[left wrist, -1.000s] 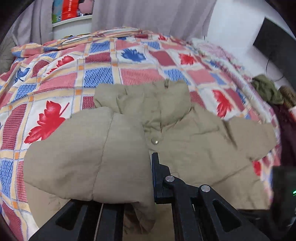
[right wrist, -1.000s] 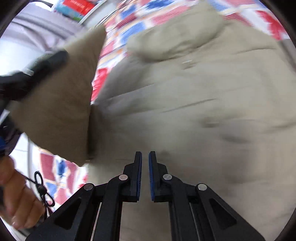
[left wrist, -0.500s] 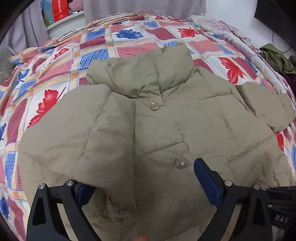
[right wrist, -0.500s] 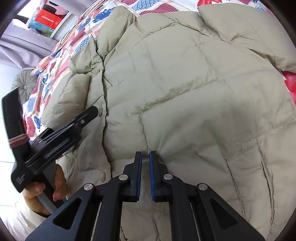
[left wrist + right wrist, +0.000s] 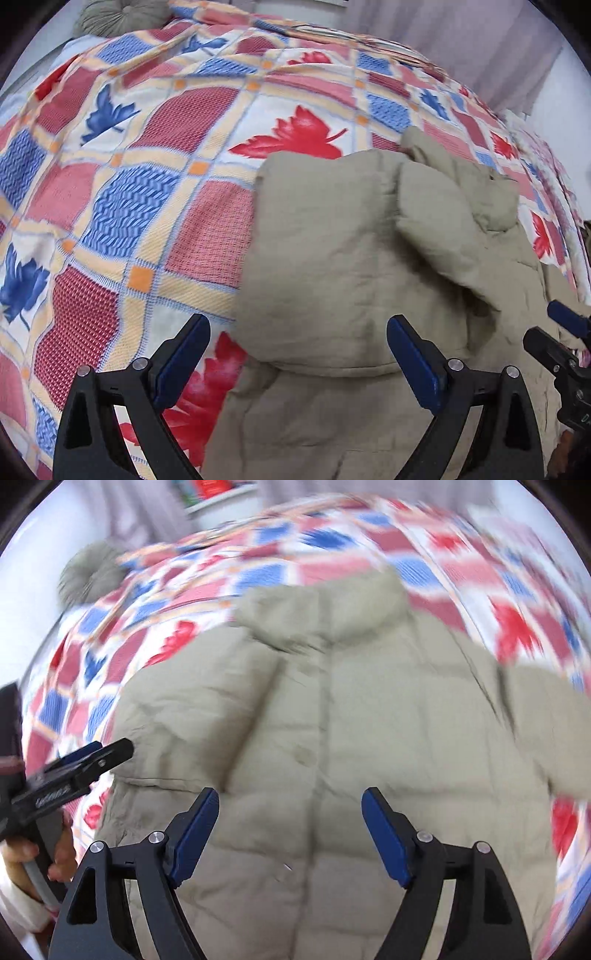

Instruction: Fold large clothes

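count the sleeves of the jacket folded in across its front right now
1. The jacket has its one sleeve folded over the front on the left gripper's side; the other sleeve lies out sideways. Anything beneath the fold is hidden.

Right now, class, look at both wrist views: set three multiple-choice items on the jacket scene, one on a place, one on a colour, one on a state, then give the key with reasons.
1. Where does the jacket lie?
A. on the quilt
B. on a chair
C. on the floor

2. What colour are the pads of the right gripper?
A. red
B. blue
C. white

3. How does the left gripper stand?
A. shut on a sleeve
B. shut on nothing
C. open, holding nothing

Key:
1 A, the patchwork quilt shows all round the jacket.
2 B, both pads are blue.
3 C, its fingers stand wide apart over the jacket's edge, pressing nothing.
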### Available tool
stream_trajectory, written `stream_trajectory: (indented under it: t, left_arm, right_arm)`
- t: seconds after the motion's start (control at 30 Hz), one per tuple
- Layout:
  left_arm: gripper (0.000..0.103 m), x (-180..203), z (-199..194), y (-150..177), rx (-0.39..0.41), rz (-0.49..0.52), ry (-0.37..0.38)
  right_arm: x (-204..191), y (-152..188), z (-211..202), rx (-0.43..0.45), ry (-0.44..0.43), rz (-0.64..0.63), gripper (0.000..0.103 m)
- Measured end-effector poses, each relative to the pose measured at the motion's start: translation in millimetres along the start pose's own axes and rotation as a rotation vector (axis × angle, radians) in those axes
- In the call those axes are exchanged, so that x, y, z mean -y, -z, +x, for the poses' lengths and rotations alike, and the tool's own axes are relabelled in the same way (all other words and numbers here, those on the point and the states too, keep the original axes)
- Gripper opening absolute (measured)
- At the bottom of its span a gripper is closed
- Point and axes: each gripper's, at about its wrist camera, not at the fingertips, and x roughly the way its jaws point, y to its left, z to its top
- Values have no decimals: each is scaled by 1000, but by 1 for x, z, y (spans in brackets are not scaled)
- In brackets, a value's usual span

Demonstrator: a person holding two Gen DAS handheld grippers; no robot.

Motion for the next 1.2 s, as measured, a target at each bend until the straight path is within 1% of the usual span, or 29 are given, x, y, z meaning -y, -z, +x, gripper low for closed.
stream_trajectory:
  t: [0.1,0.13,0.2,0.27,0.3,0.33,0.37,0.43,0.5,0.53,0.57,0.63,0.67,0.7,0.73,0.77,0.8,0.83,0.87,0.9,0.93,1.0,1.07,1.13,1.2]
  left_arm:
    - [97,-14,18,3,-28,-34,-31]
    - [97,-17,24,5,-39,-40,-32]
    - [97,-19,33,7,-51,-51,-26]
    - [97,-20,36,7,-60,-50,-17]
    - [97,-20,36,6,-65,-47,-10]
    - [97,-21,35,3,-72,-44,3]
    - [97,-23,32,-1,-77,-47,33]
    - [97,-32,25,-11,-71,-91,136]
    - [97,-45,23,-29,-64,-161,224]
    - [97,-51,26,-39,-65,-189,260]
    - [97,-57,33,-49,-75,-214,294]
    - [97,-65,51,-65,-91,-262,300]
    - [97,-69,64,-71,-115,-296,329]
    - [96,-74,77,-74,-143,-344,375]
    - [93,-75,85,-76,-152,-379,400]
    - [72,-72,88,-78,-148,-392,414]
    - [37,-67,89,-80,-151,-381,437]
    - [23,-61,88,-82,-162,-364,460]
    - [19,-52,82,-85,-154,-332,438]
    - [19,-41,73,-88,-123,-271,393]
    - [19,-31,62,-89,-95,-205,349]
    - [19,-19,52,-91,-54,-100,251]
    - [19,-16,58,-91,-41,-18,115]
    - [19,-20,69,-89,-51,20,53]
    - [19,-22,72,-88,-46,21,15]
  right_arm:
    - [-53,-19,15,50,102,-185,82]
    - [-70,-25,24,61,144,-251,82]
    - [-94,-31,44,72,215,-344,82]
    - [-101,-39,63,57,240,-368,82]
    - [-98,-42,69,52,253,-358,82]
    - [-92,-45,70,57,267,-334,82]
    - [-79,-47,68,70,282,-286,82]
    - [-39,-48,56,94,271,-133,82]
    - [7,-47,50,80,232,48,83]
    - [32,-43,49,65,195,149,83]
    - [56,-38,50,42,137,245,83]
    - [87,-26,57,0,42,372,83]
    - [99,-20,60,-8,10,428,83]
    - [110,-14,63,-12,-23,489,82]
    - [120,-8,66,-16,-58,546,82]
    - [127,-3,68,-13,-86,591,78]
    - [134,1,70,-9,-110,638,69]
    - [139,2,71,-11,-128,662,65]
    - [141,5,74,-18,-148,682,47]
    - [145,6,79,-37,-168,701,22]
    - [147,9,81,-48,-183,721,17]
    - [147,13,80,-46,-197,752,13]
    - [142,19,77,-43,-204,766,12]
    - [136,29,77,-48,-201,770,12]
    - [130,33,81,-46,-179,749,12]
